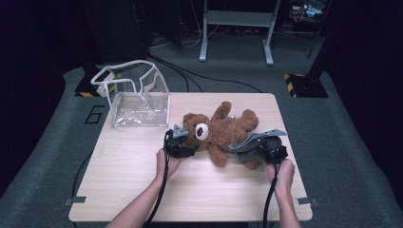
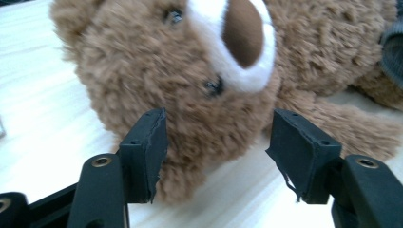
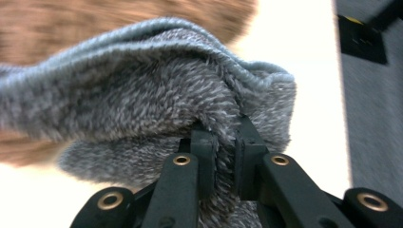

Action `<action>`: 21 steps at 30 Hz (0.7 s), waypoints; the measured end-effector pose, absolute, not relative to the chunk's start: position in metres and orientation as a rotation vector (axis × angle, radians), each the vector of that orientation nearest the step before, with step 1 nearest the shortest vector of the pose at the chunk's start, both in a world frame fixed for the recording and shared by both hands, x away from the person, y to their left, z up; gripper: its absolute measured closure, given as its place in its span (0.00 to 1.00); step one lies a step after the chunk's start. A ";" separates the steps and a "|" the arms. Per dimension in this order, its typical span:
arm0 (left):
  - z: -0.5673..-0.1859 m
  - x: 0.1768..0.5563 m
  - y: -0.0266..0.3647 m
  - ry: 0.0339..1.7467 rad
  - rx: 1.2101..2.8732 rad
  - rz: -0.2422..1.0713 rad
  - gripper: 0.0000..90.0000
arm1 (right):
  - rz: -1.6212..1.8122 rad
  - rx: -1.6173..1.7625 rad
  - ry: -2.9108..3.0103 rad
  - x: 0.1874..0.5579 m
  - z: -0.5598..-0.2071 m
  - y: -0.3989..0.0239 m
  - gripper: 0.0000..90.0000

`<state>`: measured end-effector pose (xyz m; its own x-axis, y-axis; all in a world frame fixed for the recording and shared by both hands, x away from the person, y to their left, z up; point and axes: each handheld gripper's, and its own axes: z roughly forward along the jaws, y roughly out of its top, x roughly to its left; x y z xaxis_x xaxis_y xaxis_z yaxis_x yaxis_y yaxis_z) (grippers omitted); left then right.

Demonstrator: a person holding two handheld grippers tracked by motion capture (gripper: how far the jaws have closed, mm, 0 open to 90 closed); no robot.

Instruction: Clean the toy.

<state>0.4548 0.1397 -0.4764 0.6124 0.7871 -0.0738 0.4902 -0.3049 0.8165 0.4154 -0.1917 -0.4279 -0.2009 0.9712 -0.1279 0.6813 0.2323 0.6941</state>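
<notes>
Right gripper view has my right gripper (image 3: 222, 137) clamped narrow on a fold of the grey knitted fleece garment (image 3: 142, 95), which lies across the lower body of the brown plush teddy bear (image 1: 216, 132) at the middle of the pale wooden table (image 1: 133, 180). My left gripper (image 2: 218, 152) stands wide at the bear's head, its black pads either side of the fur without pressing; the jaws hold nothing.

As I see it, the risk is that the bear is not pinned. If I pull the garment with the right gripper, the whole toy may slide or roll with it, since the left jaws only straddle the head. The pinch is also on a thin fold near the edge, so the fleece could slip free under tension. The clear plastic zip bag (image 1: 138, 97), beyond the bear toward the table's far left corner, stands slack and could tip if bumped.

I read no brand or label on bear or garment; a "6" (image 1: 94, 115) is marked on the floor left of the bag.
</notes>
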 end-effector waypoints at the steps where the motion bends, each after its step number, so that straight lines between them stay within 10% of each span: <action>1: -0.477 0.453 0.139 1.009 1.971 0.428 0.41 | 0.671 1.531 1.936 0.417 -0.430 -0.198 0.91; 21: -0.500 0.426 0.083 0.949 2.024 0.354 0.27 | 0.599 1.723 1.838 0.424 -0.470 -0.248 0.90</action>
